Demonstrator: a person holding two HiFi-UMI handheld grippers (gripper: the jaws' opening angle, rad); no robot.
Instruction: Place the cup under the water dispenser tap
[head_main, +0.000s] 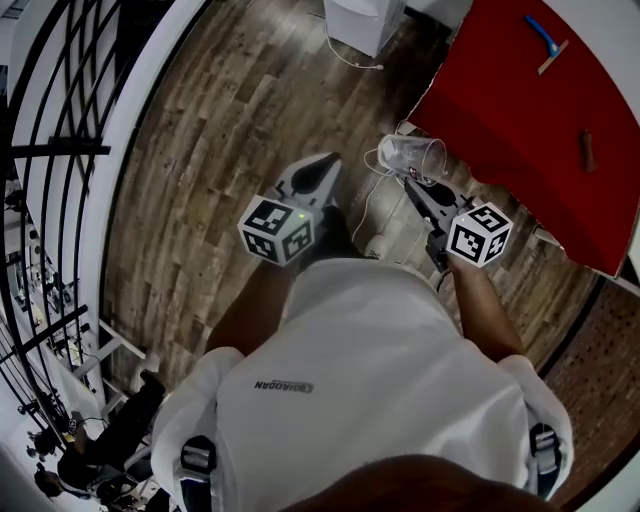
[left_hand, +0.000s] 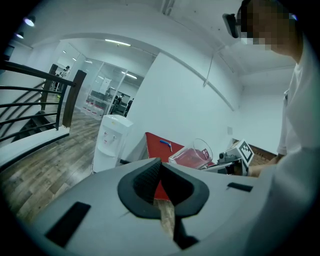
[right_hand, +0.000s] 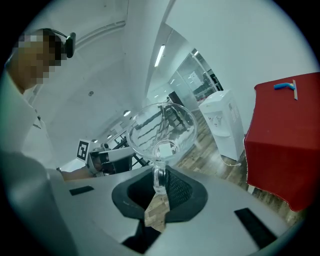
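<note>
The right claw (right_hand: 159, 181) is clamped on the wall of the clear cup (right_hand: 161, 131). The cup is held in the air, tipped on its side and well apart from the water dispenser (right_hand: 225, 127). The left claw (left_hand: 161, 181) is pressed together with nothing held, also well short of the water dispenser. A red counter (head_main: 540, 110) is seen near the water dispenser.

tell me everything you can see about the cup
The cup is clear, glass or plastic by its look, with a wide round rim, and looks empty. It is tipped on its side in the air above the wooden floor, touching nothing but the right gripper, whose jaws are shut on a small clear part at its lower edge, perhaps a handle.
</note>
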